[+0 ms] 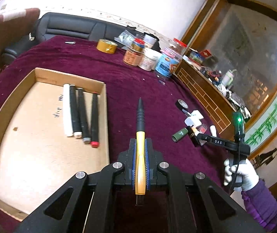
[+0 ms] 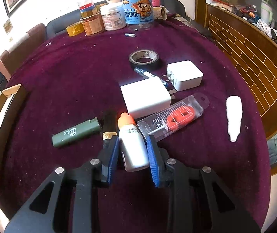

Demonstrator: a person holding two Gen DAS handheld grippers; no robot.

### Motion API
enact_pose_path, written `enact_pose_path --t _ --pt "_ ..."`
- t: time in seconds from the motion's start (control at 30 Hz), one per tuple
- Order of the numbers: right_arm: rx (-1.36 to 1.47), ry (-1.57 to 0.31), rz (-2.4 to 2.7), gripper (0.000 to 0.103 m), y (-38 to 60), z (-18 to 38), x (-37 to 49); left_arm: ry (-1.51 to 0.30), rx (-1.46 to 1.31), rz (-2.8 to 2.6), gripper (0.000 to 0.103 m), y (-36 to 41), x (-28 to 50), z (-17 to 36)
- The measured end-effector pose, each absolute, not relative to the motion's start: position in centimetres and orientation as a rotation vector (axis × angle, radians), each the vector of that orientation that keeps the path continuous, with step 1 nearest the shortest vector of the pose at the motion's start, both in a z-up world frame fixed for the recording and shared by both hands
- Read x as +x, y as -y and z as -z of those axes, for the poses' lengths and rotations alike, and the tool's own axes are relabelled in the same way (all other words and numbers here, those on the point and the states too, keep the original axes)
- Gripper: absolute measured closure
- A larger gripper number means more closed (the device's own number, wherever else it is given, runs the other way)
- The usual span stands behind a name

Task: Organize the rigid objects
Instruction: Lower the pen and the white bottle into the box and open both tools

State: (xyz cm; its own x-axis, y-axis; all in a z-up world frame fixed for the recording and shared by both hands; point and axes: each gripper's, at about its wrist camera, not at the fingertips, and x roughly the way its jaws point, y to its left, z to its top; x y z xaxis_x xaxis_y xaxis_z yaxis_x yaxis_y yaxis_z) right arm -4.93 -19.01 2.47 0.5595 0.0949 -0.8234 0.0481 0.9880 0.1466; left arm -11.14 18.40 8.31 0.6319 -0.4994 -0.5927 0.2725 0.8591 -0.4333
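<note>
Carrying the pen (image 1: 140, 128) over to the cardboard tray (image 1: 103, 97) is the left hand's job now, and doing it well means keeping the barrel level and lined up with the four markers (image 1: 81, 112) already lying side by side in there. The left gripper (image 1: 140, 147) is clamped tight on the pen's yellow barrel, with the black ribbed tip sticking out ahead over the purple cloth (image 1: 119, 77), just right of the tray wall. My advice would be to lower it next to the red-capped marker (image 1: 94, 120) before letting go, so that it does not roll.

On the other side, the right gripper (image 2: 132, 149) stands over the small white bottle (image 2: 131, 145) in the clutter. Its blue pads (image 2: 113, 155) flank the bottle closely; the right one seems to touch it, but I cannot tell whether the left one presses yet. The grip looks best kept on the bottle's body below the orange cap, and the lift should go straight up, since a black stick with a gold band (image 2: 108, 128) touches the left finger and a clear plastic case (image 2: 175, 114) lies against the right.

The bottle is smooth, white and round, with printed text near its shoulder, lying on its side between a green lighter (image 2: 76, 134) and the case; a white charger (image 2: 146, 99) sits just beyond it
</note>
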Motion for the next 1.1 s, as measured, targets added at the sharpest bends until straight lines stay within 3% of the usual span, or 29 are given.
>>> enact_pose_path --t 0.43,0.8,1.1 --pt "0.374 -0.928 -0.179 0.080 17.0 -6.8 -6.5 -0.762 -0.371 0.335 0.097 -25.2 -10.9 -7.9" --pt "0.527 -0.961 -0.526 0.080 2.8 -8.8 -1.4 -0.843 -0.366 0.262 0.097 -27.7 -6.3 -6.5" --pt "0.525 -1.118 -0.573 0.080 -11.0 -4.1 5.4 -0.960 -0.417 0.179 0.098 -30.2 1.4 -3.3"
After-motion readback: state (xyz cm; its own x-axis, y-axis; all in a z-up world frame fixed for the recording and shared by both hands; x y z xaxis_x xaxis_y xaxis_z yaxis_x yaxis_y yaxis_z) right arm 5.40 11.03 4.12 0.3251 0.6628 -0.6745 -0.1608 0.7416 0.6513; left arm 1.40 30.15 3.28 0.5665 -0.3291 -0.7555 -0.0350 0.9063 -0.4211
